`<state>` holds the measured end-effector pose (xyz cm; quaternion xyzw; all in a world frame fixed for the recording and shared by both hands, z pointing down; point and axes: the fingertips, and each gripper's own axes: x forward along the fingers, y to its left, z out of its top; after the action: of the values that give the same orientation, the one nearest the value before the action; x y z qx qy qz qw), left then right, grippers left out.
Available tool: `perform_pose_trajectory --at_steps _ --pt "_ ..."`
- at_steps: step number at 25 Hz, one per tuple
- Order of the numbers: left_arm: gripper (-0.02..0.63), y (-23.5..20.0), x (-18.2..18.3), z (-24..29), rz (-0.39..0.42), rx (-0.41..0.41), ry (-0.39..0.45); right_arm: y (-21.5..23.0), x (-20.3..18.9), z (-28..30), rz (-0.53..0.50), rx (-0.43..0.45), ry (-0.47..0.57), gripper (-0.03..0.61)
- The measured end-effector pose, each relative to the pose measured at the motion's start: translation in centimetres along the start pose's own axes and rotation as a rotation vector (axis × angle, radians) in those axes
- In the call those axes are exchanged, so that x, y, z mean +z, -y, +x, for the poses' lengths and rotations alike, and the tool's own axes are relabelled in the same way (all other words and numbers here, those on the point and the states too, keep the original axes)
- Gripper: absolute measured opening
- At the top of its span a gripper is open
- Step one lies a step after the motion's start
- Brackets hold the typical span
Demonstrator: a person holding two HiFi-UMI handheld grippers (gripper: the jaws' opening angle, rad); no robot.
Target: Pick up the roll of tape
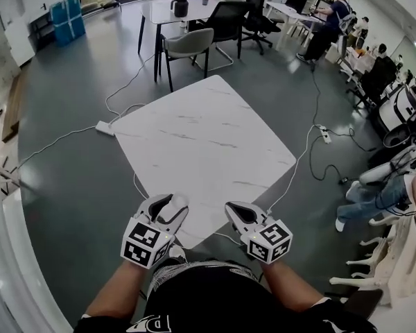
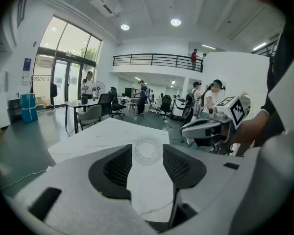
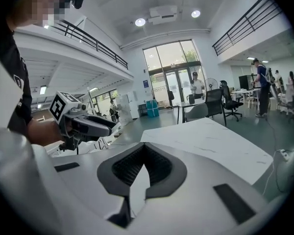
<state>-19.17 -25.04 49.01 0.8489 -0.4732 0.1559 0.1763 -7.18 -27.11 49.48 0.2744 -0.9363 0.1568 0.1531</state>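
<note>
Clear tape (image 2: 148,151) is pinched in the left claw (image 2: 147,149), jaws only as far apart as the roll is wide, held just over the near edge of the white marble tabletop (image 1: 201,137) (right claw (image 3: 144,162) beside it is closed up tight, nothing in it).

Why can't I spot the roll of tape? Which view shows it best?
The left gripper view: the clear roll of tape shows face-on between the left gripper's jaw tips. I cannot find it in the head or right gripper view.
</note>
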Motion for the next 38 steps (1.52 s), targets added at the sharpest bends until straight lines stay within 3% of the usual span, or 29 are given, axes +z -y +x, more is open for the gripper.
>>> perform_pose_trajectory --at_steps 8,26,31,38 --pt "0.206 4.8 -0.4 -1.0 -0.075 0.088 0.041 -0.3 -0.9 -5.1 -0.066 0.085 -0.031 0.005" --pt "0.206 17.7 -3.0 -2.8 -0.099 0.194 0.074 -1.1 -6.7 -15.1 -0.072 0.189 -0.02 0.005" --pt "0.206 19.2 -4.4 -3.4 -0.119 0.197 0.05 -1.8 -7.2 -15.7 -0.07 0.205 -0.022 0.005" --pt "0.206 17.5 -2.6 -4.5 -0.083 0.182 0.073 -2.4 -6.0 -15.1 -0.063 0.165 0.002 0.005"
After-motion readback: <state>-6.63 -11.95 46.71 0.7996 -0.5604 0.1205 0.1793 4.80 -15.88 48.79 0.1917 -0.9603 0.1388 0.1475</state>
